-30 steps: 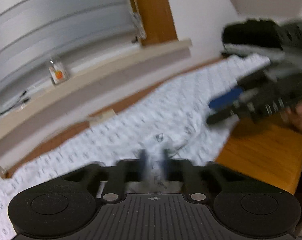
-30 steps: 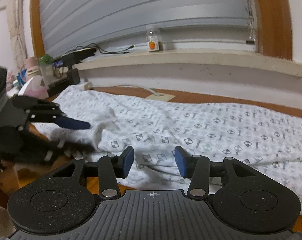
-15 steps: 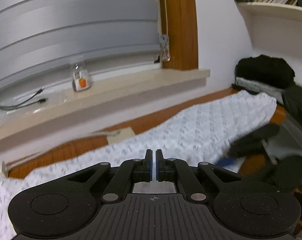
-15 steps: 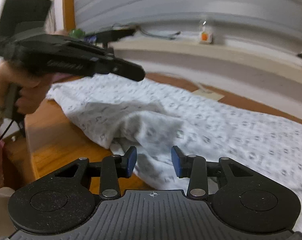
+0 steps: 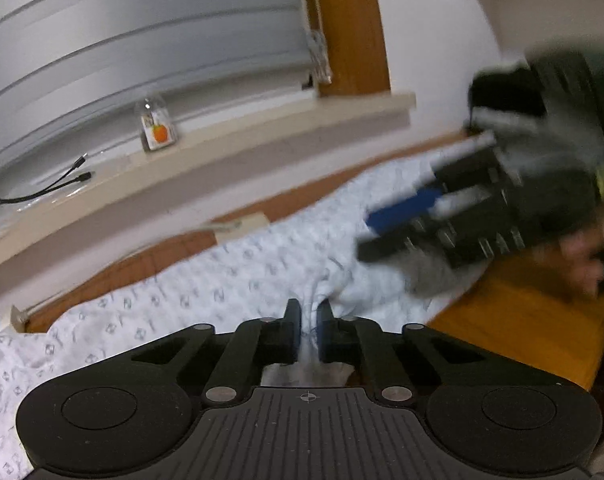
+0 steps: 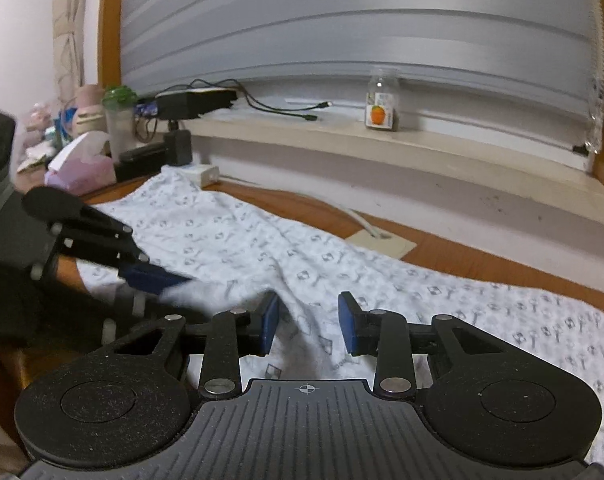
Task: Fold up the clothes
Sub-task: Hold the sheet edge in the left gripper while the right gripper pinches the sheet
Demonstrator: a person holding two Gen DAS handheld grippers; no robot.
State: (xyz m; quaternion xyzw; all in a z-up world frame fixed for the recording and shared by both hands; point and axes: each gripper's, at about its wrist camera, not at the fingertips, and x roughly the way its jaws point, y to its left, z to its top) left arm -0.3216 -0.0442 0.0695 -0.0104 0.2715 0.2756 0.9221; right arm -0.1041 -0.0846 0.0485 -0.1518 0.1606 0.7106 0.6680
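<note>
Premises: a lived-in room of a home. A wood-framed window with its grey shutter (image 6: 354,32) lowered has a sill (image 6: 402,148) carrying a small bottle (image 6: 382,100) and charger cables (image 6: 286,108). Beside it stand a tissue box (image 6: 82,164) and a shaker cup (image 6: 120,120). A patterned garment (image 6: 262,248) lies across the wooden counter (image 5: 514,320).

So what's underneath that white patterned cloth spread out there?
Under the white patterned cloth an orange-brown wooden tabletop shows along the edges. Whatever lies beneath the cloth's middle is covered and cannot be seen.
</note>
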